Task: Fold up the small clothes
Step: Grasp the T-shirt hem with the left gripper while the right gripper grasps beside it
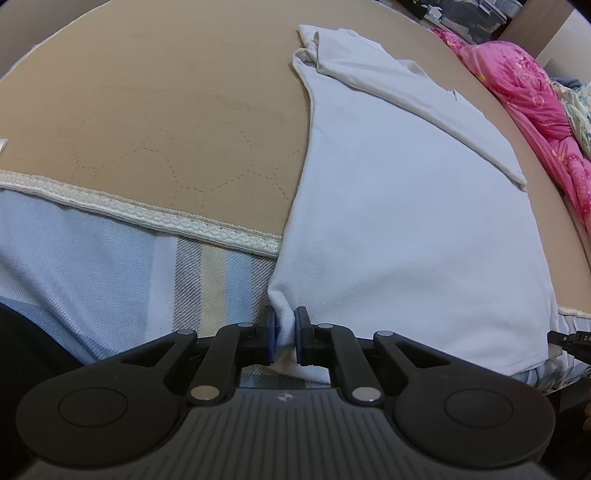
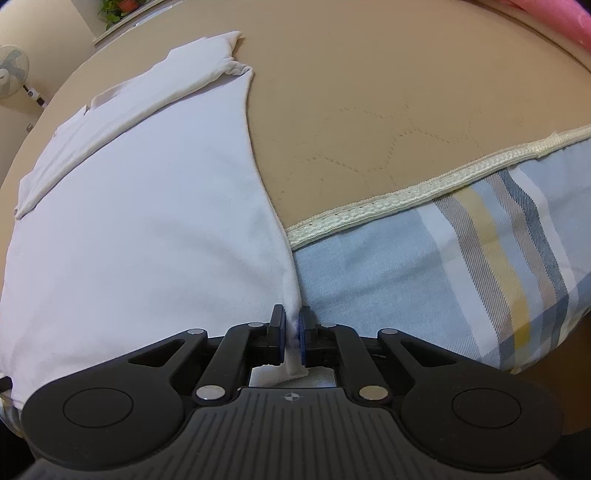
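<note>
A white garment (image 1: 406, 221) lies spread on a tan quilted mat (image 1: 166, 110), its near hem hanging over the mat's edge. Its far part is folded over into a flap. My left gripper (image 1: 285, 334) is shut on the garment's near left corner. In the right wrist view the same garment (image 2: 147, 221) fills the left half, and my right gripper (image 2: 293, 338) is shut on its near right corner. Both corners sit pinched between blue pads.
The mat (image 2: 388, 92) has a cream braided trim (image 1: 147, 218) over a blue striped sheet (image 1: 110, 277). A pink quilt (image 1: 535, 110) lies at the far right. A fan (image 2: 11, 70) and a plant (image 2: 118, 9) stand beyond the bed.
</note>
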A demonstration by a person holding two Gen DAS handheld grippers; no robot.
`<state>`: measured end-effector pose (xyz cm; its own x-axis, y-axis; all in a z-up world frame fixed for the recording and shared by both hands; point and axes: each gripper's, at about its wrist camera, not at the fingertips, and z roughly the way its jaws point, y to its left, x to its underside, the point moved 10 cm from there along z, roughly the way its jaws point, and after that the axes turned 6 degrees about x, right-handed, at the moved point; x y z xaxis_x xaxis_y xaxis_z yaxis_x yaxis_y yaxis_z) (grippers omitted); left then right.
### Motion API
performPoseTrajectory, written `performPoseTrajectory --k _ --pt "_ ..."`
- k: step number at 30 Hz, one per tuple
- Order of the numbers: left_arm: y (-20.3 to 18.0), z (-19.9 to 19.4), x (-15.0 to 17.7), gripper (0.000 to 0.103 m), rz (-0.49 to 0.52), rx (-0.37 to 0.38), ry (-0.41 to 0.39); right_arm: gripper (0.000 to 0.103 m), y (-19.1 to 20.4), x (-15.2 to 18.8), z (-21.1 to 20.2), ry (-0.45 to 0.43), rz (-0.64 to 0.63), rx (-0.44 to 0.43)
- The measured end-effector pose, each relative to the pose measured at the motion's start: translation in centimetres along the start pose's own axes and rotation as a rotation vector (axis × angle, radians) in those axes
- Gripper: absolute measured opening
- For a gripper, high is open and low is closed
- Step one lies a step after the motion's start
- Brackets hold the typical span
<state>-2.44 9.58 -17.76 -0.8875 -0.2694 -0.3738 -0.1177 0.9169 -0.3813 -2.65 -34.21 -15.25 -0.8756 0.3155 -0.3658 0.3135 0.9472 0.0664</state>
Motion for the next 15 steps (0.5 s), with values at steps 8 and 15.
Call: performPoseTrajectory --k 8,15 --pt "-0.08 0.45 -0.21 0.01 0.019 -0.01 0.009 0.008 -0.11 0.2 0.22 0.018 -0.012 0.009" --pt "-0.3 0.54 0.0 0.01 0.026 -0.014 0.004 0.008 -0.04 0.31 0.27 0.016 -0.024 0.011"
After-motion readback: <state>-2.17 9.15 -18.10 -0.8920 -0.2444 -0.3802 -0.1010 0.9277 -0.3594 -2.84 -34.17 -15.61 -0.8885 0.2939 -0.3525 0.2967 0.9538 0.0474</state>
